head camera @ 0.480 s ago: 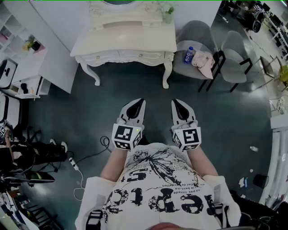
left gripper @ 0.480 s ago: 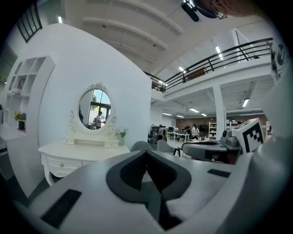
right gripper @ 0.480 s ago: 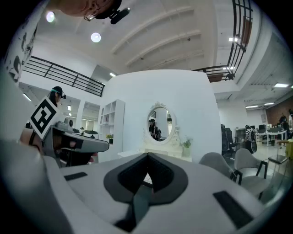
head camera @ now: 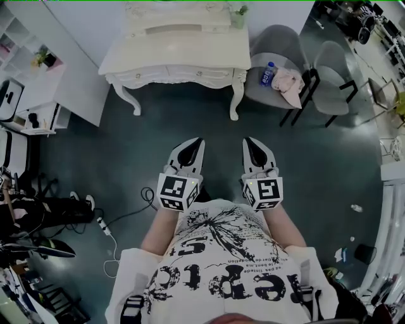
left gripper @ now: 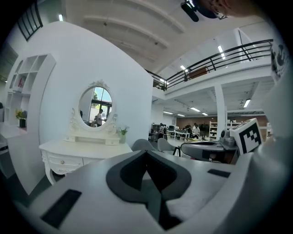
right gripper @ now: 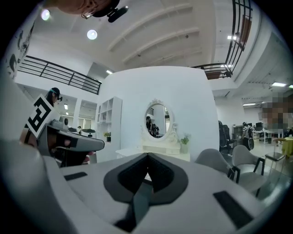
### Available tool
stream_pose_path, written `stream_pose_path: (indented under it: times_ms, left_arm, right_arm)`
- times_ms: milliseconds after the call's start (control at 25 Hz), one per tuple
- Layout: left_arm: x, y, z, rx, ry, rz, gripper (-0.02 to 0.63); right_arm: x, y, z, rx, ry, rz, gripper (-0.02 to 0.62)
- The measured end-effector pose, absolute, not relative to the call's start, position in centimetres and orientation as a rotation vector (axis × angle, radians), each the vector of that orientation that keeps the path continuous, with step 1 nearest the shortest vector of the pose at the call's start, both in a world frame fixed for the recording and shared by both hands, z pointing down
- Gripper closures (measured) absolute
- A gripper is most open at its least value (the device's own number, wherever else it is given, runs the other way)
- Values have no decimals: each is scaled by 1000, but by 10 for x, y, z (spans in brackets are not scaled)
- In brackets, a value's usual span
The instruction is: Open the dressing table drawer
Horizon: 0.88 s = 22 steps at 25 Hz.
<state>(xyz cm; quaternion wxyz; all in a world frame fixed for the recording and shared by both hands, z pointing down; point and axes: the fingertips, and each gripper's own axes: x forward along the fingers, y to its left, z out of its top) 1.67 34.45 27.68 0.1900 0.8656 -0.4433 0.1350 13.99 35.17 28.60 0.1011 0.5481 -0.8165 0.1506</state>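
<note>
So, from the head view: both claws were held out side by side over the dark floor (head camera: 95, 145), well short of the white counter (head camera: 171, 57) at the far end. The left claw (head camera: 196, 145) and the right claw (head camera: 249, 144) each had their jaws pressed together, with nothing in them. The drawer (head camera: 172, 77) sat flush in the counter's front, just under the top, well apart from both claws. A small plant (head camera: 239, 18) stood on the far right corner of the counter. Right of it was a grey chair (head camera: 278, 44) with a bottle (head camera: 266, 76) and a pink cloth (head camera: 288, 85) on the seat, and a second grey chair (head camera: 332, 69) further right.

Left gripper view next: the left claw (left gripper: 146, 154) had its pads meeting at the tip, empty. The counter (left gripper: 87, 148) showed far off on the left with an oval mirror (left gripper: 95, 107) on it, and a drawer (left gripper: 62, 161) with a little knob looked closed. The right claw's marker cube (left gripper: 247, 135) poked in at the right.

Right gripper view: the right claw (right gripper: 147, 159) was squeezed together too, gripping nothing. The mirror (right gripper: 158, 119) and plant (right gripper: 184, 139) sat straight ahead in the distance, with a grey chair (right gripper: 215, 162) to the right.
</note>
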Motion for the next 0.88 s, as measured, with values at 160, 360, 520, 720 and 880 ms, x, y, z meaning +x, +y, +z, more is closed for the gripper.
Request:
stream_pose_path:
  times_ms: [160, 360, 520, 720, 880]
  left_arm:
    - [11, 338, 288, 2419, -1234, 388, 588]
    - [3, 313, 309, 2403, -1207, 391, 588]
    - [-6, 277, 318, 2401, -1193, 378, 588]
    - [-24, 213, 330, 2416, -1171, 369, 588]
    - [-43, 160, 340, 2441, -1143, 371, 588]
  right_arm:
    - [135, 347, 298, 1616, -2398, 465, 578]
    - [126, 322, 317, 1616, -2359, 485, 578]
    - [119, 288, 326, 1628, -2335, 483, 578]
    - [105, 230, 339, 1666, -2295, 493, 578]
    - [85, 180, 350, 1691, -2275, 491, 578]
